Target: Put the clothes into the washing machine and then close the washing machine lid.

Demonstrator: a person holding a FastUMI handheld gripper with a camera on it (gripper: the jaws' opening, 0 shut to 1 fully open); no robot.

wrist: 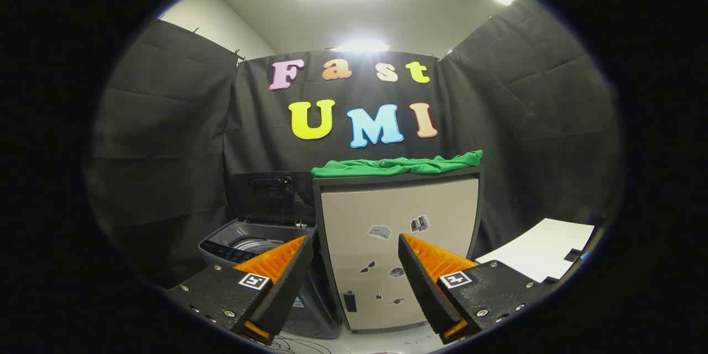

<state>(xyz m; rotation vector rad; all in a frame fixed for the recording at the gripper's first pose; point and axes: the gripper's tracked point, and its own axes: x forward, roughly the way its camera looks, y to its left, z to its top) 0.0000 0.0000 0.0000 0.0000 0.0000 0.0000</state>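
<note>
Green clothes [398, 165] lie flat, spread on top of the beige cabinet [398, 232]. Grey top-load washing machine [249, 243] just left, lid [269, 196] up, open.

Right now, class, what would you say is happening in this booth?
A person is holding a handheld gripper, its fingers spread open and gripping nothing. Beyond them stands a beige cabinet with green clothes lying on top. Beside the cabinet sits the washing machine with its lid raised. The clothes have not been picked up yet, so the task is only starting.
</note>
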